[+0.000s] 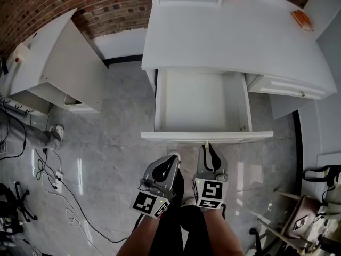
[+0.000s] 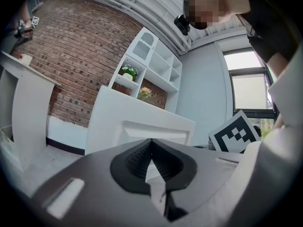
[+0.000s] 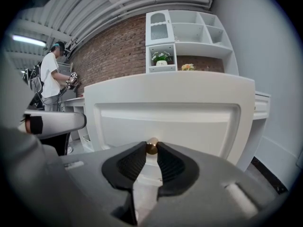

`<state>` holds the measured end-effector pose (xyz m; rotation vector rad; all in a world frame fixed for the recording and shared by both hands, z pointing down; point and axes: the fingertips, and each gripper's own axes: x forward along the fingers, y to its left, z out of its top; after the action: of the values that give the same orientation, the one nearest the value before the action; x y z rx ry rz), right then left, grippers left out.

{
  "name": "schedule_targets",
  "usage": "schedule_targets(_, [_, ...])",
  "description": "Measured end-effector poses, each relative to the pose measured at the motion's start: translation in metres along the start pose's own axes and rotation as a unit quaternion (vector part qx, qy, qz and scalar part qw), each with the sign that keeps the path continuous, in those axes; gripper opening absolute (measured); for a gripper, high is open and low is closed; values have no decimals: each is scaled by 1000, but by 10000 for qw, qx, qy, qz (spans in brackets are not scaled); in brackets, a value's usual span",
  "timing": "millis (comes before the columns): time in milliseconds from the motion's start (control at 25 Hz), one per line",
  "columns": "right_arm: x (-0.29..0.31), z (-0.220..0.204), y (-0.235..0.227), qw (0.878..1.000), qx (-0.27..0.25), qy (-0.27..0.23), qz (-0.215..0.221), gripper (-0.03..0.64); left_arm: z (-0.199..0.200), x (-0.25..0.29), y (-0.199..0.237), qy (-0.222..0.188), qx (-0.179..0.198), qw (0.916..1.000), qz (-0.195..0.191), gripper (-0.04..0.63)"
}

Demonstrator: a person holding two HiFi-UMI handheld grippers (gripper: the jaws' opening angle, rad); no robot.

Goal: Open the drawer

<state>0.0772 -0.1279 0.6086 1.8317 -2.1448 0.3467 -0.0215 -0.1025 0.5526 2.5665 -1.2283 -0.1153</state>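
The white desk (image 1: 229, 41) has its middle drawer (image 1: 162, 100) pulled far out, its inside bare. A small brass knob (image 3: 152, 146) sits on the drawer front (image 3: 165, 117). My right gripper (image 3: 151, 148) is shut on that knob, and it shows in the head view (image 1: 206, 145) at the drawer's front panel. My left gripper (image 1: 171, 159) hangs beside it, a little short of the drawer front, touching nothing. Its jaws meet at the tips (image 2: 151, 141) with nothing between them.
A second white cabinet (image 1: 58, 63) stands at the left with its door open. Cables and a power strip (image 1: 53, 175) lie on the grey floor. A closed drawer (image 1: 287, 87) sits to the right of the open one. Chair parts (image 1: 303, 217) crowd the lower right. Another person (image 3: 49, 74) stands far off.
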Motion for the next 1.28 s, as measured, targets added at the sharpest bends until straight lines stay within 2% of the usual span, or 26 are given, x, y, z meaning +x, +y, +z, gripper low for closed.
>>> schedule_targets(720, [-37,-16,10,9999,-93,51,54,72,-5,-43,-17,-20,13,9998,203,3])
schedule_targets(1280, [-46,-24,12,9997,-136,160,79,72,-5,-50,-20,16,19,9996,268,3])
